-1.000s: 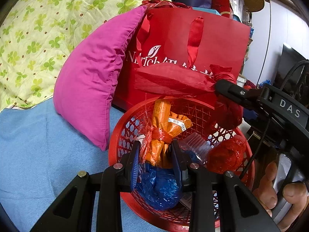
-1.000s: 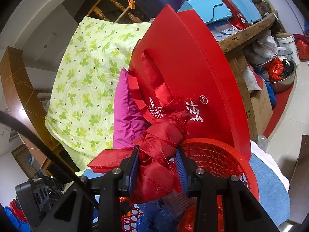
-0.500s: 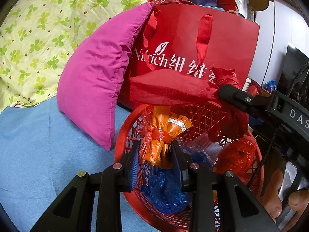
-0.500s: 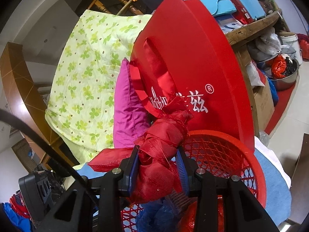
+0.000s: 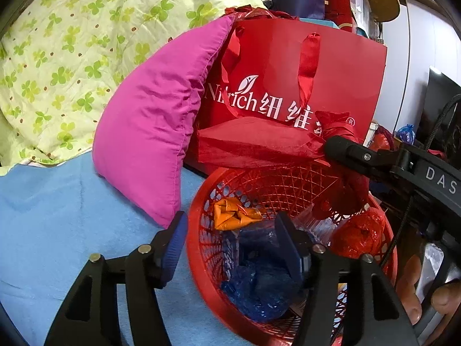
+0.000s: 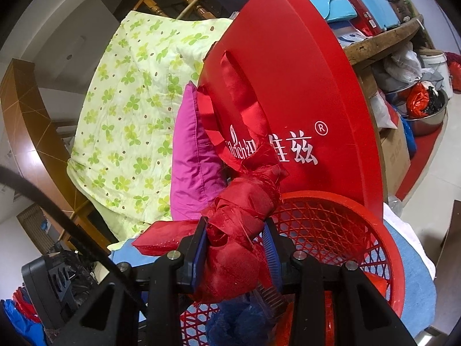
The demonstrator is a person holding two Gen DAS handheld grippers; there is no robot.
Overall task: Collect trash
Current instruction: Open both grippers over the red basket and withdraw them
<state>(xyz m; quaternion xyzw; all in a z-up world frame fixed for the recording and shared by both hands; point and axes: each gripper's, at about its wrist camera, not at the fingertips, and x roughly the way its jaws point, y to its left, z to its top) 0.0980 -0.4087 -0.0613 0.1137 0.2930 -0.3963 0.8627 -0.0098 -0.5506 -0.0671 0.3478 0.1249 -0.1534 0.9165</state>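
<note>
A red mesh basket (image 5: pixel 198 239) (image 6: pixel 383 248) sits on the blue cloth and holds several pieces of trash. My left gripper (image 5: pixel 230 239) hangs over its near rim with its jaws opening and nothing between them. The orange wrapper (image 5: pixel 234 213) lies loose in the basket, beside a blue plastic bag (image 5: pixel 259 285) and a red crumpled bag (image 5: pixel 357 233). My right gripper (image 6: pixel 236 248) is shut on a knotted red gauze bag (image 6: pixel 245 225), held above the basket. The same red gauze bag (image 5: pixel 259 141) shows in the left wrist view in my right gripper's black fingers (image 5: pixel 354 152).
A red paper gift bag (image 5: pixel 302 80) (image 6: pixel 302 92) stands right behind the basket. A magenta pillow (image 5: pixel 155 124) leans to its left against a green clover quilt (image 5: pixel 72 43). The blue cloth (image 5: pixel 57 225) stretches left of the basket. A person's hand (image 5: pixel 417 297) shows at the right edge.
My left gripper has opened and let go of the orange wrapper, which dropped into the basket. The right gripper keeps its hold on the red gauze bag, barely moved.
</note>
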